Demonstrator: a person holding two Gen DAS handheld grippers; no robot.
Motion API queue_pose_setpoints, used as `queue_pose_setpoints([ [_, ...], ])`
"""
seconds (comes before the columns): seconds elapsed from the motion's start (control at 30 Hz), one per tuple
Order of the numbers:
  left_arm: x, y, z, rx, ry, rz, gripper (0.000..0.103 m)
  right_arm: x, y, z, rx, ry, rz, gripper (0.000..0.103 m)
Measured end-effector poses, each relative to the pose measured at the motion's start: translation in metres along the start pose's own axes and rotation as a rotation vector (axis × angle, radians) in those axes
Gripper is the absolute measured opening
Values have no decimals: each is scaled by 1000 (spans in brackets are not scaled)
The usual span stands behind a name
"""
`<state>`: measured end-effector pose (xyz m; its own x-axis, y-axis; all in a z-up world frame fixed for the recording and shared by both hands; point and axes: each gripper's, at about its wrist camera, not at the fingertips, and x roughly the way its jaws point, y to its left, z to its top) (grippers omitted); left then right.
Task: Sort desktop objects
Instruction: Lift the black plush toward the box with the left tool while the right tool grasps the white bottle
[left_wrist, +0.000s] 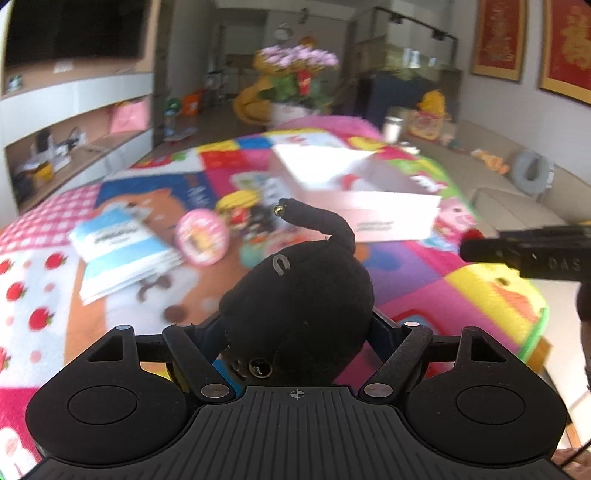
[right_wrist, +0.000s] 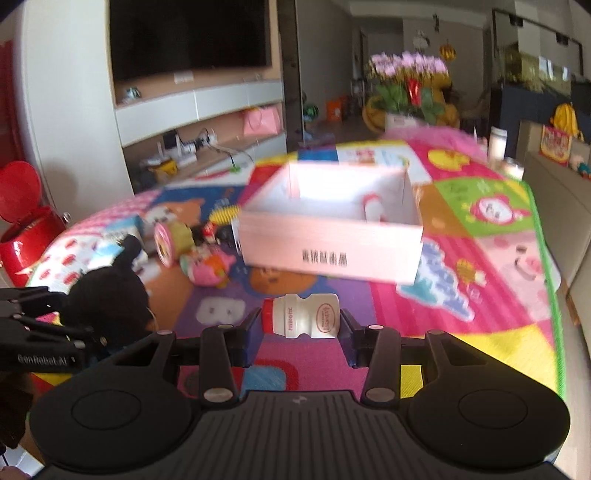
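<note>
Left claw (left_wrist: 295, 332) clamped on a black plush (left_wrist: 299, 295), held above the surface (left_wrist: 480, 280); the plush fills the gap between the fingers and hides their tips; its curved tail with a small gold bead at the end points up toward the box (left_wrist: 388, 218); a silver horseshoe mark shows on its back.

Right claw (right_wrist: 300, 325) gripping a bottle (right_wrist: 301, 320), white with a red cap, lying sideways between the fingers, cap toward the left finger; it is lifted off the surface (right_wrist: 498, 295), just short of the box (right_wrist: 332, 251).

Box: white card, open top, dark print on its near wall, standing mid-surface on a bright patchwork mat; inside it, near the right wall, one white item with a red band, too blurred to name.

Left of the box, a loose cluster on the mat: a pink round tin (left_wrist: 201, 236) on its side, a yellow-striped toy behind it, small figures too smeared to tell apart; farther left a blue-and-white booklet stack (left_wrist: 122, 251) lying flat.

From the right wrist view the plush (right_wrist: 107, 291) and left claw appear at the left edge, well apart from the bottle; from the left wrist view the right claw's black body (left_wrist: 528, 251) enters at the right edge.

Both views motion-blurred away from the claws.
</note>
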<state>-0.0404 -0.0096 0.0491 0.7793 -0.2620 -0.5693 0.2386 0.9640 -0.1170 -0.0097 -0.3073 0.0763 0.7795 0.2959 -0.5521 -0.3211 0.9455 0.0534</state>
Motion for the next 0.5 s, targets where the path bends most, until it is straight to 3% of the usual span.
queue_pose_setpoints([
  [0.27,11,-37,49,92,-73,-117,82,-42,-12,29,-42,-167,-51,42],
  [0.37,31,-44,85,133,-147,-121,82,-36,-22,52,-62,-219,-107,42],
  [0.5,74,-41,141,88,-222,-156,84,-16,-40,92,-54,-273,-142,42],
])
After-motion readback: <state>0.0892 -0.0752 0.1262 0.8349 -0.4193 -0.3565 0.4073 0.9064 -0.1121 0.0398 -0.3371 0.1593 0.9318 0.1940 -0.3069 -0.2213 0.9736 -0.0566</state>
